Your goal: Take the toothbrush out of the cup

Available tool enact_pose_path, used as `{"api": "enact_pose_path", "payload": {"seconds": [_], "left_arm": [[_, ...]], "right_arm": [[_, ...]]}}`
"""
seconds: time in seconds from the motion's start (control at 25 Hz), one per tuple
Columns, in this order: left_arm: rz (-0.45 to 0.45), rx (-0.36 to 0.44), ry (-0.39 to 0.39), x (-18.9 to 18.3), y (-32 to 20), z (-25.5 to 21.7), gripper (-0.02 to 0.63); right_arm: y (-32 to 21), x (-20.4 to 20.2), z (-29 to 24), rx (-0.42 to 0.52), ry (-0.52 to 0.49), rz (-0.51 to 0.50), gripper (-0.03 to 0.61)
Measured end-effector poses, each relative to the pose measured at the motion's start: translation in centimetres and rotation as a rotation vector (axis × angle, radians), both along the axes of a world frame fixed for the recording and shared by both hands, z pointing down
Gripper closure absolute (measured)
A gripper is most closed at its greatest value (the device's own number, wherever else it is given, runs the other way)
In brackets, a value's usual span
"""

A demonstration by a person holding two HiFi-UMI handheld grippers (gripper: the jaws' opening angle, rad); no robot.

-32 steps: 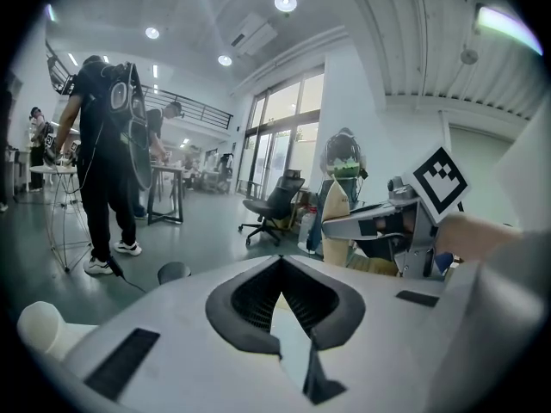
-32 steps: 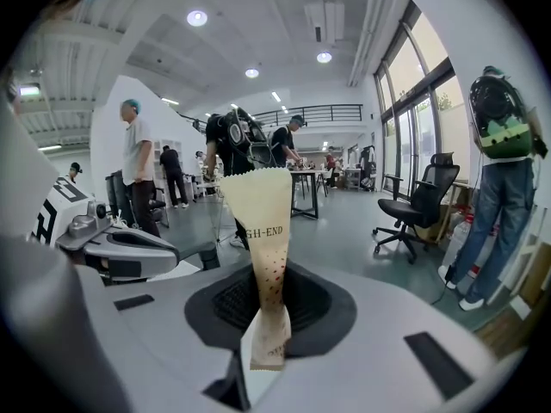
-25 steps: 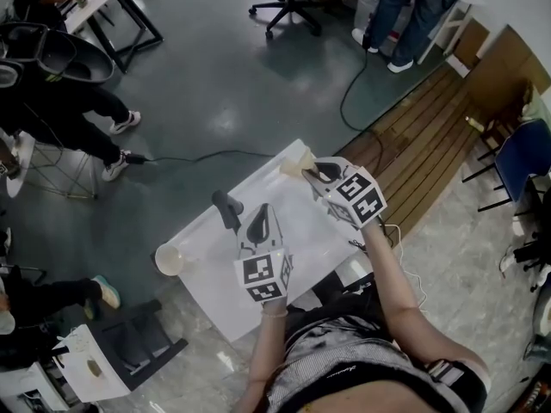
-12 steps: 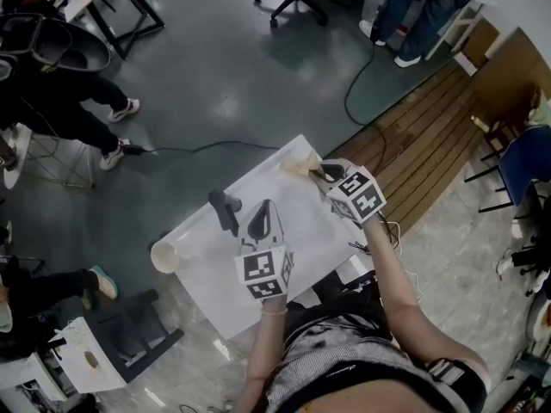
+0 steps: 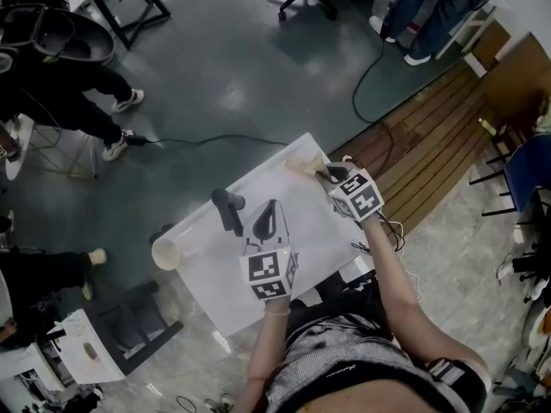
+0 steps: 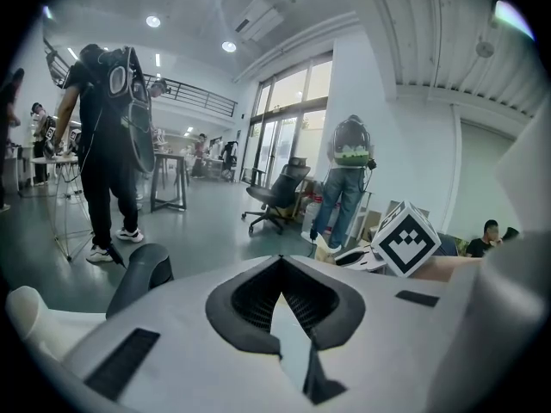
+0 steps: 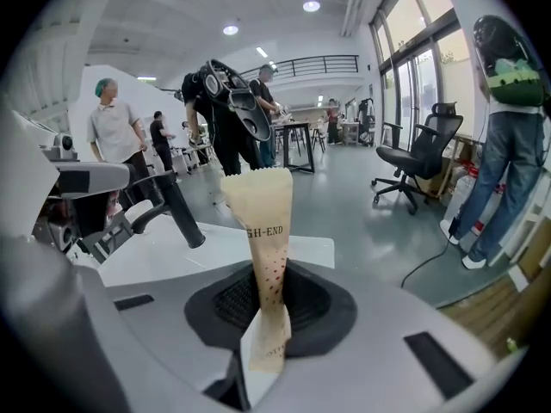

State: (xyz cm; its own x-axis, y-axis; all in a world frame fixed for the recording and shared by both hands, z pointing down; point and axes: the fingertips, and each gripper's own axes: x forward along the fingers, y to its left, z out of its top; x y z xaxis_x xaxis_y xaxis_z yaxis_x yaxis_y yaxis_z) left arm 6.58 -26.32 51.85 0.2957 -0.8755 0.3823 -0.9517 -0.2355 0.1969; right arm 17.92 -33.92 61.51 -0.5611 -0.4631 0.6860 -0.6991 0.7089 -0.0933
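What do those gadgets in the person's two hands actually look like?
Each hand carries a pale grey plastic gripper: left gripper, right gripper. Both taper to jaws lined with black ribbed pads, and each bears a white cube printed with black square markers. The forearms are sleeveless.

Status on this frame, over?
Copy: left gripper shut, empty; right gripper shut on toothbrush. Toothbrush out of cup, which sits at table edge. Nothing blocking.
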Motion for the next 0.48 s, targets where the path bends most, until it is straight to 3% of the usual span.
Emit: {"api": "enact_pose_path", "payload": {"seconds": [0.48], "left_arm": [[-0.022,-0.011,-0.007,-0.6,-0.3,0.4,0.609]], "right_arm": [[-2.3,-0.6,3.0,0.002,0.023,0.031,0.479]]}}
